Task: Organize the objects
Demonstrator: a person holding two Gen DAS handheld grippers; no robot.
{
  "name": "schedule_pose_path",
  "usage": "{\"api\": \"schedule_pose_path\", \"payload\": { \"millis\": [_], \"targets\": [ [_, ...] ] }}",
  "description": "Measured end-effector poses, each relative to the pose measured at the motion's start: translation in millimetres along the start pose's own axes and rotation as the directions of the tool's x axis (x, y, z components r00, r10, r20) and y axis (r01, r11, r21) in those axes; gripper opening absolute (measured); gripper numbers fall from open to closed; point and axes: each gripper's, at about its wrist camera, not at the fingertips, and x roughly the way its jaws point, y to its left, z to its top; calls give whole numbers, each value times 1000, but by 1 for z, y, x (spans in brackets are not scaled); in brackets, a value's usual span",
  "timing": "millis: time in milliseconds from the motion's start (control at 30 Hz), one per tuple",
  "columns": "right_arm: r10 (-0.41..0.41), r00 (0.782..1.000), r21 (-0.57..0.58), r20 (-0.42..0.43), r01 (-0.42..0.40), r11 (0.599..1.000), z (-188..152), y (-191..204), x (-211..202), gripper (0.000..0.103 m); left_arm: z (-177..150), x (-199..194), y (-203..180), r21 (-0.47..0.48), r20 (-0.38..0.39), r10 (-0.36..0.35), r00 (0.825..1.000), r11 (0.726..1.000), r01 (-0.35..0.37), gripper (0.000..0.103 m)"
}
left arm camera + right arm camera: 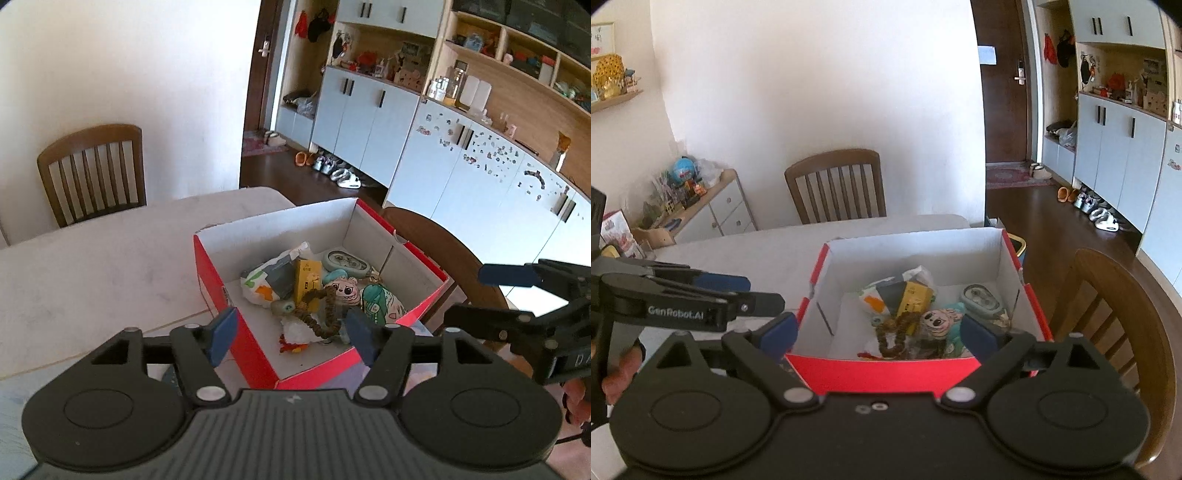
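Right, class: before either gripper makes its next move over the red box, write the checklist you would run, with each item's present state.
1. Left gripper empty: ok, fingers apart with nothing pressed between them.
2. Right gripper empty: ok, fingers wide apart, nothing gripped.
3. Red box on the table: ok, upright and open-topped.
4. Items inside the box: ok, the yellow carton, brown bead string and cartoon-face toy lie within its walls.
5. Anything left on the table to sort: cannot tell, since the grippers hide the near edge.
6. Grippers apart from each other: ok, side by side without touching.
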Motion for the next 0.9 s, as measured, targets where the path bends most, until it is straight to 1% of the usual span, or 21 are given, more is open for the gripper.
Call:
{"api": "schedule_pose_path", "payload": {
  "millis": [67,167,233,267,367,600,900],
  "targets": [
    [-7,1000,4,19,7,1000,-3,5,-3,98,-4,-6,-1,22,15,12,1000,1000,-13,83],
    [-16,999,7,43,16,1000,-6,13,-9,102,-9,-14,1,37,30,13,999,999,-14,88],
    [-24,998,11,51,24,1000,-8,18,-12,102,-12,-17,2,41,28,7,1000,999,-8,96],
    [-31,998,14,53,30,999,-9,20,-14,102,-14,-19,4,40,30,3,1000,999,-4,103],
    [-42,997,25,58,40,999,-13,26,-17,102,-19,-25,7,37,39,-13,999,999,12,103],
    [-72,996,52,59,69,996,-22,36,-22,102,-28,-37,12,49,60,-23,998,999,20,103],
    [-98,994,74,52,94,993,-31,48,-26,102,-38,-48,18,52,86,-3,996,999,-2,103]
  ]
}}
